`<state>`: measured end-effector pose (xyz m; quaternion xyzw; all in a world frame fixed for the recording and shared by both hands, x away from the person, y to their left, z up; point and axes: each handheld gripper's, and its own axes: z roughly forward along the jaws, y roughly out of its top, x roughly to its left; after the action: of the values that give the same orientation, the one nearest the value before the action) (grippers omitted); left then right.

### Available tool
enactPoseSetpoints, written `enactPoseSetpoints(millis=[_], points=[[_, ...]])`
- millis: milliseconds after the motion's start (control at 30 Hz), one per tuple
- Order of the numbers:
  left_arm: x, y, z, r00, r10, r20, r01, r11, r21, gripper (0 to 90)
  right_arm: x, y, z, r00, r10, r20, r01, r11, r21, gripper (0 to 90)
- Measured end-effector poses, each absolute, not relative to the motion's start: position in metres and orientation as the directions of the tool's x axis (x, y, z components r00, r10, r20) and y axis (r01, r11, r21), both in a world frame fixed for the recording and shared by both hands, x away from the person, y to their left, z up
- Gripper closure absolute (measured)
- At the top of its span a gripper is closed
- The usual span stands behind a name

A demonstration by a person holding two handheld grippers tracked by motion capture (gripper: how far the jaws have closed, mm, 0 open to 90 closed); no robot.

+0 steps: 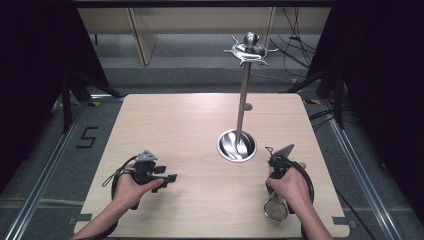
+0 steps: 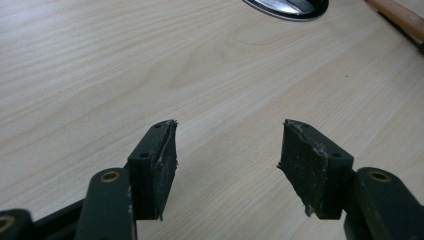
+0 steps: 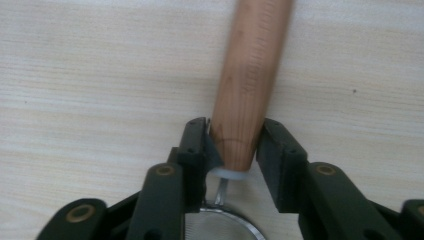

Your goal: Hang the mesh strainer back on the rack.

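Note:
A small strainer lies at the table's front right, with its round mesh bowl (image 1: pixel 276 209) nearest the person. Its wooden handle (image 3: pixel 250 75) runs away between the jaws of my right gripper (image 3: pixel 234 127), and both pads press on the handle's thick end just above the mesh rim (image 3: pixel 220 225). In the high view the right gripper (image 1: pixel 276 167) sits under the person's hand beside the stand. My left gripper (image 1: pixel 170 180) hovers low over the front left of the table, open with only bare wood between its pads (image 2: pixel 227 130).
A metal utensil stand rises from a round dish base (image 1: pixel 236 146) right of centre; its pole (image 1: pixel 243 95) ends in a ring of hooks (image 1: pixel 250 50). The base rim (image 2: pixel 287 7) and the wooden handle (image 2: pixel 400 15) appear at the top of the left gripper view.

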<state>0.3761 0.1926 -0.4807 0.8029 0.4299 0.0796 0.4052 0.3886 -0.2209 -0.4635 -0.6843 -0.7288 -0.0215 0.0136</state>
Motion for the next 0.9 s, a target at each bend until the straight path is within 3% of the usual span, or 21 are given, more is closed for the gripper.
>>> enactPoseSetpoints(millis=[200,233,333,367,400,900], points=[[0.377,0.193,-0.481,0.623,0.749,-0.225,0.622,-0.299,0.723,38.6,0.389,-0.222,-0.463,-0.087,0.995,0.041,0.996,0.087,0.003,67.3],[0.376,0.193,-0.481,0.619,0.753,-0.221,0.626,-0.303,0.719,38.6,0.389,-0.221,-0.464,-0.07,0.995,0.069,0.997,0.067,0.044,60.6],[0.376,0.193,-0.481,0.618,0.754,-0.222,0.627,-0.302,0.718,38.5,0.388,-0.217,-0.463,-0.06,0.997,0.054,0.997,0.058,0.04,57.9],[0.376,0.193,-0.481,0.619,0.754,-0.221,0.626,-0.303,0.718,38.5,0.388,-0.219,-0.464,-0.113,0.992,0.047,0.993,0.111,0.045,57.7],[0.376,0.191,-0.481,0.61,0.758,-0.233,0.629,-0.284,0.723,38.5,0.389,-0.215,-0.464,-0.064,0.996,0.062,0.997,0.062,0.041,57.6],[0.377,0.192,-0.483,0.619,0.75,-0.233,0.628,-0.294,0.721,38.5,0.39,-0.215,-0.466,-0.11,0.994,0.011,0.993,0.109,0.05,68.6]])
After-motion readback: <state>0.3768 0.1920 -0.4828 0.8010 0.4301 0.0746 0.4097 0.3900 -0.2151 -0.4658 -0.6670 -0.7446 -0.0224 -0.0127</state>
